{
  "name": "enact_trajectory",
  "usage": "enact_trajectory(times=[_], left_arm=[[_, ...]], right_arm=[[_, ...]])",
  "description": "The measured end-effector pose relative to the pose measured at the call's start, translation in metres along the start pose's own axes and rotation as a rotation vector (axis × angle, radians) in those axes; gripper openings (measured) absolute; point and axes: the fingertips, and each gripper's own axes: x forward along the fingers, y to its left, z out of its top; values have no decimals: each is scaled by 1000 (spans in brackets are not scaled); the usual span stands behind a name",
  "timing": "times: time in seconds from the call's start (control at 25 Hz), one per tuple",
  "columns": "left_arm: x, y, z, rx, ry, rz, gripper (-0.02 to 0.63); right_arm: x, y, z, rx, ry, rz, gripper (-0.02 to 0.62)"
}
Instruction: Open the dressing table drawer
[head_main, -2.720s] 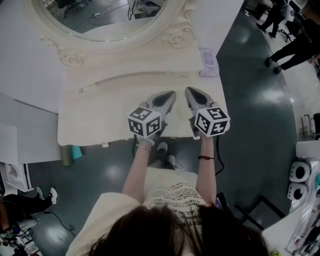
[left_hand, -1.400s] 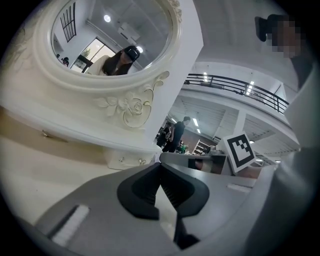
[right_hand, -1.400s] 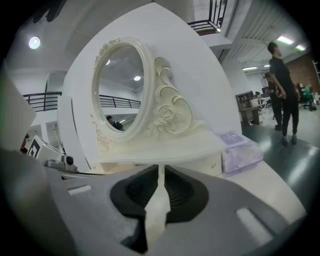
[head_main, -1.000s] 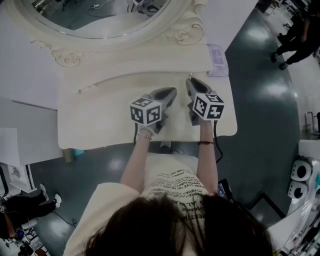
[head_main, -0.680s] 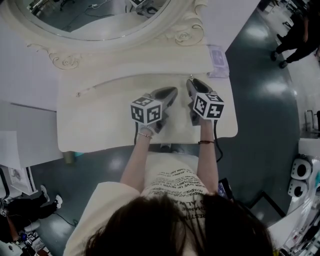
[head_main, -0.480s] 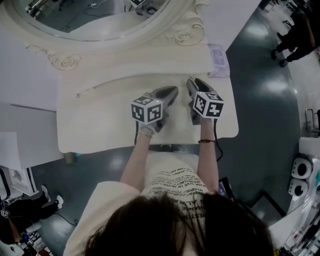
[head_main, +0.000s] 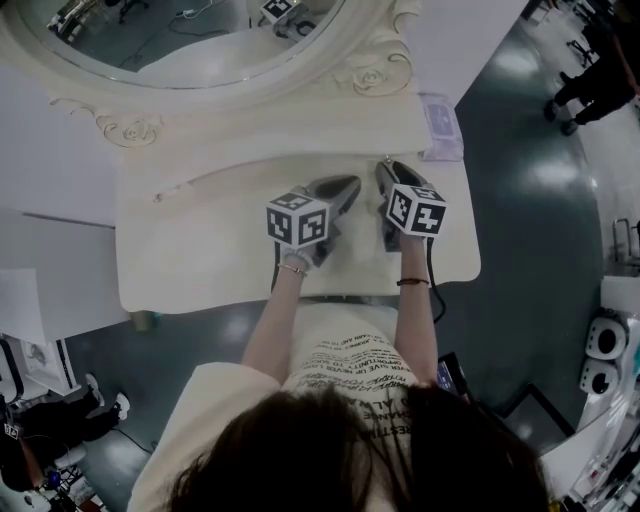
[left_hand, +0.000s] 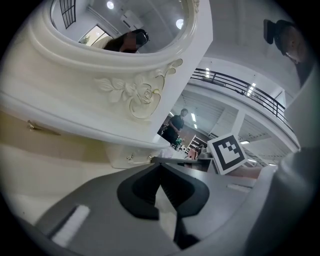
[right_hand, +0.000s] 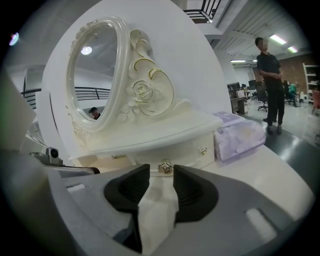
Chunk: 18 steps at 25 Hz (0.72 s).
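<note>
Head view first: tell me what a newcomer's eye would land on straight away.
The big oval mirror in its carved cream frame fills the top of the head view. Below it, the left gripper and right gripper hover over the dressing table. The right one's jaws have just been opening, empty, with the gold drawer knob just beyond them.

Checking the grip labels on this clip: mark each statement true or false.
1. The right gripper is clamped on the drawer knob. False: its jaws have just been opening and stand apart; the knob shows in the gap at their tips, unpinched.
2. The left gripper is empty. True: its jaws are together on nothing.
3. A purple pack lies on the table. True.
4. The mirror is square. False: it is oval.
</note>
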Motion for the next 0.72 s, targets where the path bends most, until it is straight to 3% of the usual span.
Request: enact_trajectory(times=[0.72], left_arm=[[0,9,1,15,27,0,0]], right_arm=[[17,-7,0,-28,39,-58,108]])
